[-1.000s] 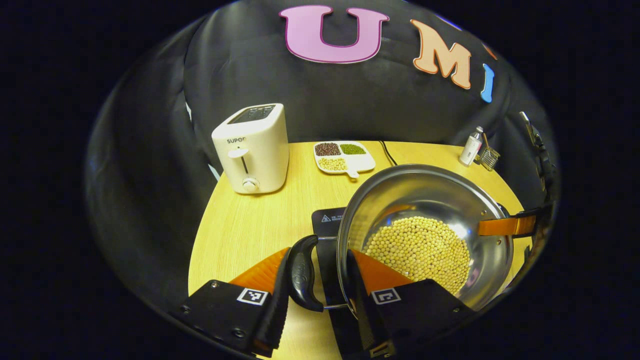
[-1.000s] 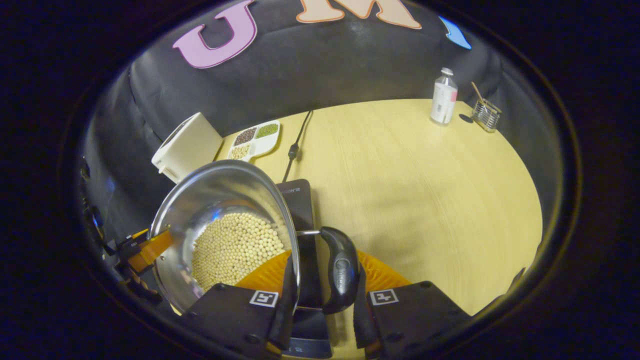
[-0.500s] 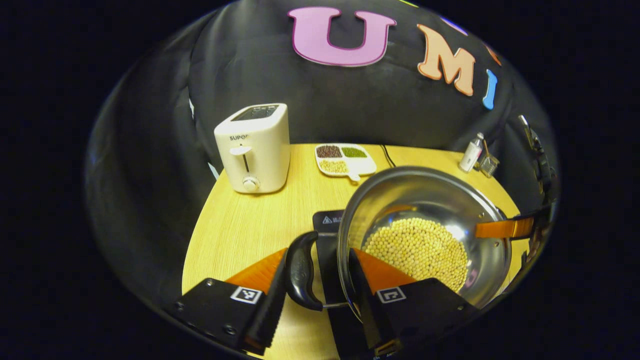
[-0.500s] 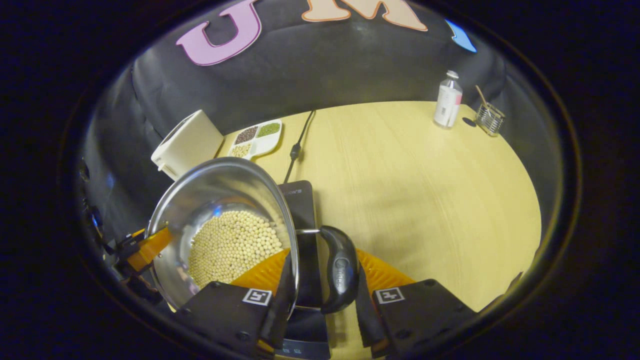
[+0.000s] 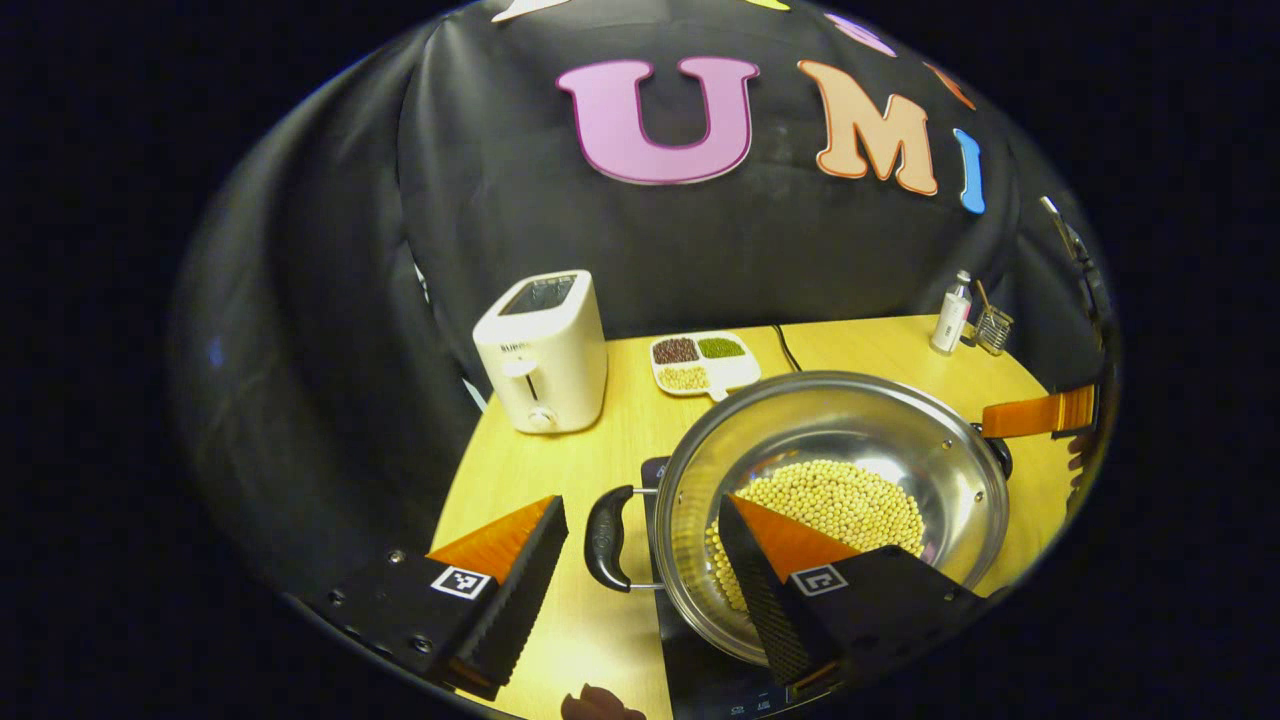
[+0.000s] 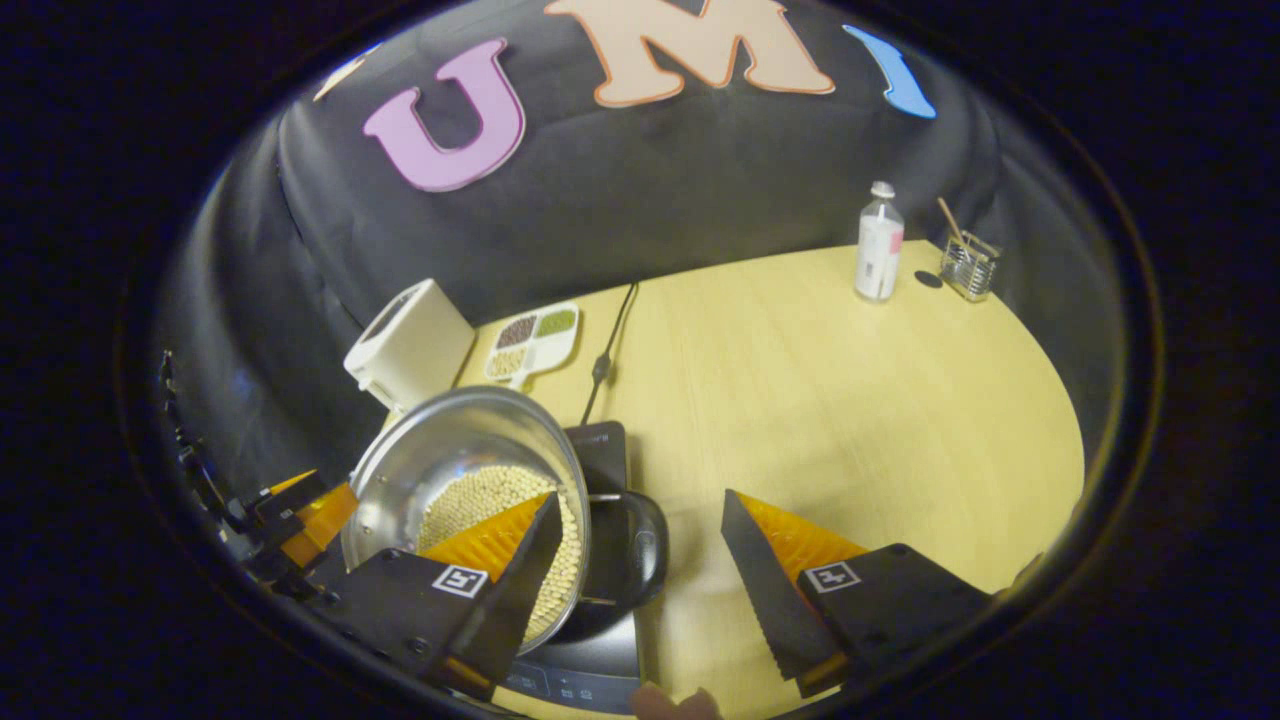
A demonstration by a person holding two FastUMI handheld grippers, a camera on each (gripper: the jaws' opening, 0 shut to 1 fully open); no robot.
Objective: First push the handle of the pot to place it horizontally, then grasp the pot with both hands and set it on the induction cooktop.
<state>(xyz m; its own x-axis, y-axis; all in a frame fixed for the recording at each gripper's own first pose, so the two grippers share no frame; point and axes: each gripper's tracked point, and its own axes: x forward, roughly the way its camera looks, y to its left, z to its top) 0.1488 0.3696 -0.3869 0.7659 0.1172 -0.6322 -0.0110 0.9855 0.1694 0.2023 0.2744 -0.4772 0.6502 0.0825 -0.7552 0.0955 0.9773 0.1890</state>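
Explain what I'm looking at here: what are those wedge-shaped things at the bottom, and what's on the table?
They are two hand-held grasping tools, each carrying its own camera. One picture looks along the left tool, the other along the right tool. Both tools are open and hold nothing.

Between them a steel pot of soybeans sits on a black induction cooktop; each tool straddles one of its black side handles.

On the wooden table are also a white toaster, a divided dish of beans, a small bottle and a little glass holder.
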